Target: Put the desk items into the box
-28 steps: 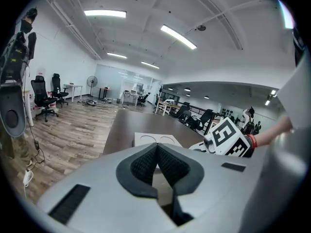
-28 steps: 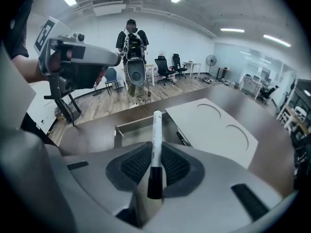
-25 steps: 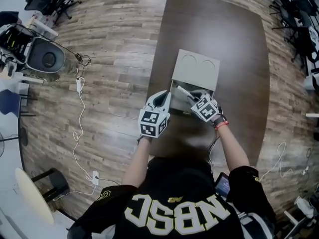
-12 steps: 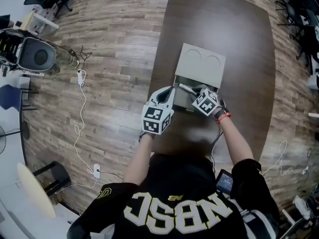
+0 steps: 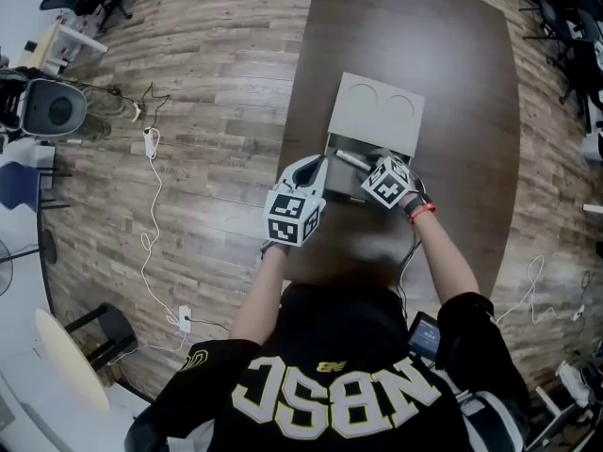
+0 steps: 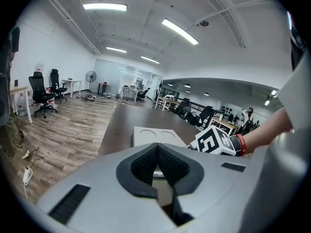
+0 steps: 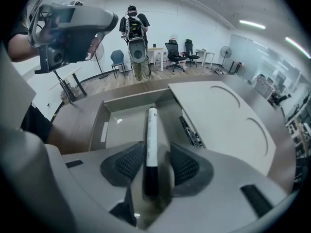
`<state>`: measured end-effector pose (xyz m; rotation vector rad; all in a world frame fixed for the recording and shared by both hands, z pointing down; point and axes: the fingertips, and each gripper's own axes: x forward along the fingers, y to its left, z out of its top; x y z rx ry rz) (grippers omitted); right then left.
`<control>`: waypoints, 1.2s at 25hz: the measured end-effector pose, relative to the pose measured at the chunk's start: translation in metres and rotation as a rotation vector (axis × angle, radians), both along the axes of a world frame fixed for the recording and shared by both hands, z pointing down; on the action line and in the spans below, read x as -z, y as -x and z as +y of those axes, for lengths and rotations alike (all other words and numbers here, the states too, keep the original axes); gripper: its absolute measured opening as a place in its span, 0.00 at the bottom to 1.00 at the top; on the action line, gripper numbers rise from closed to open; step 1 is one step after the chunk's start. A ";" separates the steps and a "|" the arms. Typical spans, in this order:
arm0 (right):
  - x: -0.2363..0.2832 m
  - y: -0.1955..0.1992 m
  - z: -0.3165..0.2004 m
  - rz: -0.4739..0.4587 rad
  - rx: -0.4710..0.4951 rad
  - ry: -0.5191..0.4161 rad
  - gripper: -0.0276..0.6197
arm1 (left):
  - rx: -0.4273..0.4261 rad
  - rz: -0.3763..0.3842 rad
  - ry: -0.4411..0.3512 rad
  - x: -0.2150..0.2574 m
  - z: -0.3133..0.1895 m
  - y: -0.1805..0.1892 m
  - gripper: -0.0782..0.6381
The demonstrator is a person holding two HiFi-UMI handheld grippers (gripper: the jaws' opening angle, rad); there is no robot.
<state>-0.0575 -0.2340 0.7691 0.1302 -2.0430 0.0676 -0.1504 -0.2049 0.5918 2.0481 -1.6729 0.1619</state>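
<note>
White black-capped marker pen (image 7: 151,140) is lying between the opening jaws of the right gripper (image 7: 155,153).
Both jaws are standing clear of it, over the open grey rectangular box (image 7: 130,99); jaws of the left gripper (image 6: 156,150) are resting together, empty.

One box (image 7: 129,99) is sitting on one table (image 5: 452,45). One lid (image 7: 228,125) is showing two rings (image 7: 222,97). One white marker (image 7: 151,135) is showing. One black pen (image 7: 190,130) and one white slip (image 7: 105,131) are lying in the box. One person (image 7: 135,38) is standing far back. Three chairs (image 7: 171,50) and one fan (image 7: 224,52) are standing there too.
</note>
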 end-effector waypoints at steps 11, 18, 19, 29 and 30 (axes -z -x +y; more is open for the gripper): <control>0.051 -0.010 -0.005 -0.111 -0.111 -0.006 0.32 | -0.037 0.005 -0.029 0.011 -0.008 0.001 0.12; 0.080 -0.054 -0.004 -0.133 -0.211 -0.009 0.29 | -0.095 0.015 -0.050 0.018 -0.016 -0.017 0.12; 0.084 -0.062 -0.003 -0.134 -0.226 -0.013 0.29 | -0.104 0.016 -0.054 0.019 -0.018 -0.021 0.12; 0.130 -0.102 0.003 -0.221 -0.398 -0.083 0.28 | -0.185 0.010 -0.115 0.042 -0.019 -0.054 0.12; 0.138 -0.103 0.000 -0.247 -0.433 -0.090 0.28 | -0.189 0.005 -0.123 0.046 -0.019 -0.057 0.12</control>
